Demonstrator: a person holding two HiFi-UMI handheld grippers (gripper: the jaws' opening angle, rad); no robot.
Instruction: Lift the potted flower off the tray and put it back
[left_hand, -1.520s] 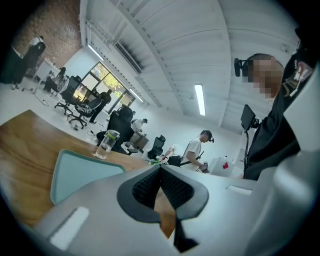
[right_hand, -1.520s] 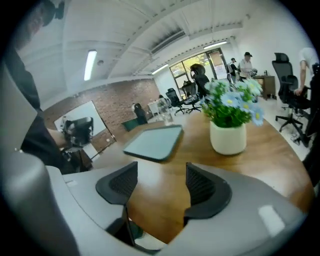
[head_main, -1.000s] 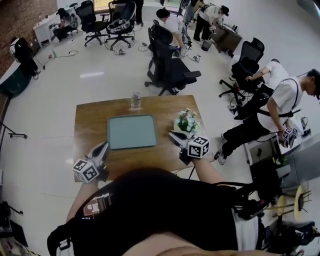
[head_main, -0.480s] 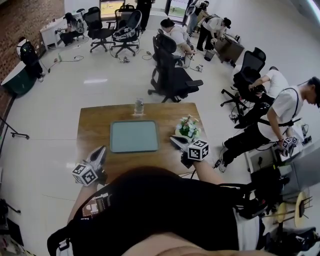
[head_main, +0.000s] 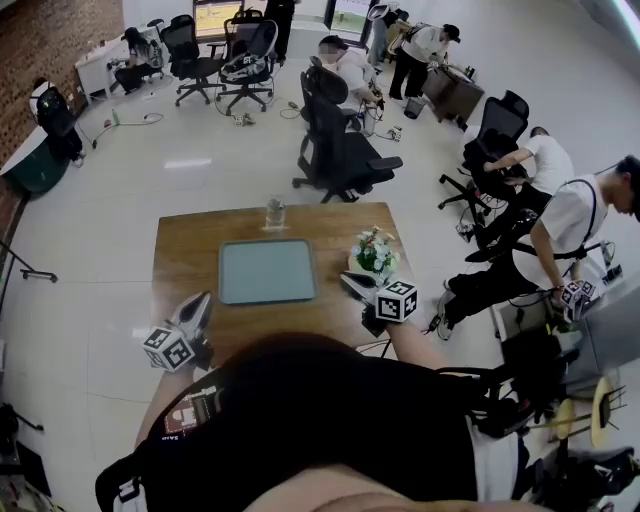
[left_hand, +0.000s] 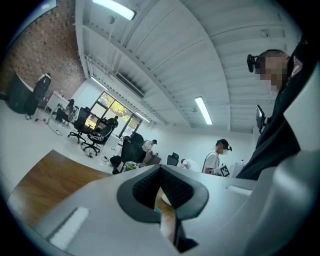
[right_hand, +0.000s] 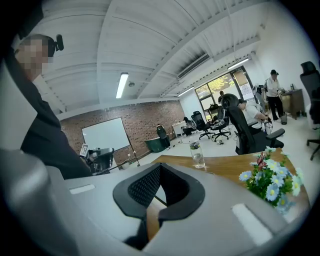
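Low in the frame, the left gripper (head_main: 205, 298) and right gripper (head_main: 346, 278) both have jaws pressed together, holding nothing. Just past the right one, centre-right, the potted flower (head_main: 374, 252) stands on the table (head_main: 190, 240) beside the tray (head_main: 266, 271). A water bottle (head_main: 273, 212) stands at the table's far edge, with an office chair (head_main: 335, 150) beyond.

the person wears a black short-sleeved top (head_main: 330, 400), with a small red-and-white print (head_main: 195, 410) on the sleeve at eight o'clock in the head view. the left gripper (head_main: 204, 297) and the right gripper (head_main: 347, 279) are smooth pale grey plastic shells with black ribbed pads (right_hand: 145, 186). each carries a white cube with black square markers (head_main: 397, 300) at its six o'clock end.
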